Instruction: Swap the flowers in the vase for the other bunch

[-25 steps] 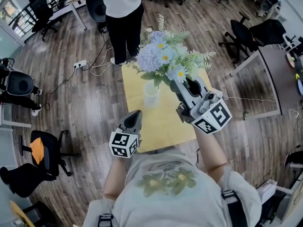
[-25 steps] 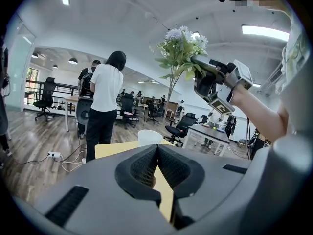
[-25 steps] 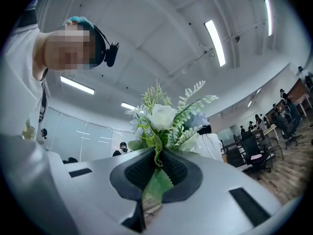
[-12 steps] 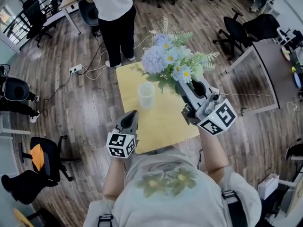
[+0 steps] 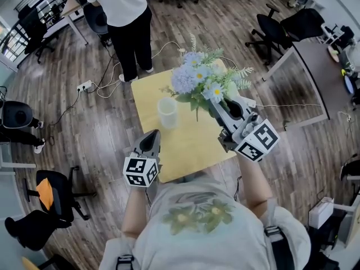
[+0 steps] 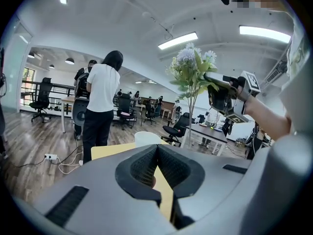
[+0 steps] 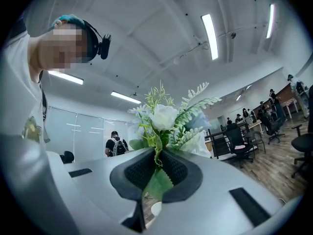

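Note:
A bunch of blue and white flowers with green fern leaves [image 5: 205, 82] hangs over the right half of the yellow table [image 5: 185, 145], with my right gripper [image 5: 216, 103] shut on its stems. In the right gripper view the stems and a leaf [image 7: 157, 151] are pinched between the pads, below the white bloom. The white vase [image 5: 167, 112] stands on the table to the left of the bunch and looks empty. Near the table's front edge my left gripper [image 5: 151, 138] is shut with nothing in it. In the left gripper view the vase [image 6: 146, 139] shows beyond its tips, and the bunch [image 6: 191, 68] is high on the right.
A person in a white top and black trousers [image 5: 121, 16] stands just beyond the table's far left corner. A power strip and cables [image 5: 84, 86] lie on the wood floor. Office chairs [image 5: 281, 30] and a grey desk [image 5: 320, 61] are to the right, and a chair with an orange cushion [image 5: 48, 184] to the left.
My right gripper has carried the bunch to the right and a little down, from over the vase to beside it. The left gripper has stayed put.

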Demonstrator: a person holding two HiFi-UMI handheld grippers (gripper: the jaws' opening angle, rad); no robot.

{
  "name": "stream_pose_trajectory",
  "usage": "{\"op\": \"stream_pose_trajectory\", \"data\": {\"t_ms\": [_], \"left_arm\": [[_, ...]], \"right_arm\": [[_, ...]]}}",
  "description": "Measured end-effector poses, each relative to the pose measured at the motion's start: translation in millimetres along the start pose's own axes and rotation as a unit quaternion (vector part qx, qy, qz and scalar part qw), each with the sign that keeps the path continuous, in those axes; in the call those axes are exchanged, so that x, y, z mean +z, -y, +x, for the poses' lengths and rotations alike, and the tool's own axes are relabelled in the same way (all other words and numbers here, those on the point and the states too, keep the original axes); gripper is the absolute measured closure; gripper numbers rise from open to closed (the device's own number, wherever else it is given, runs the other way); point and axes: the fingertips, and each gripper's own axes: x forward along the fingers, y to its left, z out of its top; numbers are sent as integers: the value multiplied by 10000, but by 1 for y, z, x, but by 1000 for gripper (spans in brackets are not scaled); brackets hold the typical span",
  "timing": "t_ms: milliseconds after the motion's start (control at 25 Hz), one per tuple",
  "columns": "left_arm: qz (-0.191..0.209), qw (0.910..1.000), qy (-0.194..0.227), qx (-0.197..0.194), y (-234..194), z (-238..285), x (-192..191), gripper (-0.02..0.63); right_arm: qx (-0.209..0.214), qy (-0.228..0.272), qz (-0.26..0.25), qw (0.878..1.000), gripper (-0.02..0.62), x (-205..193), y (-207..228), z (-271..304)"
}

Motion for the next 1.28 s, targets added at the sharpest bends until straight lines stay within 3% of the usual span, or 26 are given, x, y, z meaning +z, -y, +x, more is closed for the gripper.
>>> {"op": "stream_pose_trajectory", "data": {"t_ms": [240, 640, 1280], "left_arm": [[11, 9999, -86, -113, -1, 3, 4, 591], [32, 9996, -124, -258, 11, 7, -10, 591], [-7, 9994, -194, -285, 16, 15, -17, 591]], "right_arm": [[-174, -331, 120, 9992, 545, -19, 7, -5], [-512, -968, 458, 9929, 545, -86, 19, -41], [-905, -2022, 905, 9710, 545, -187, 42, -66]]}}
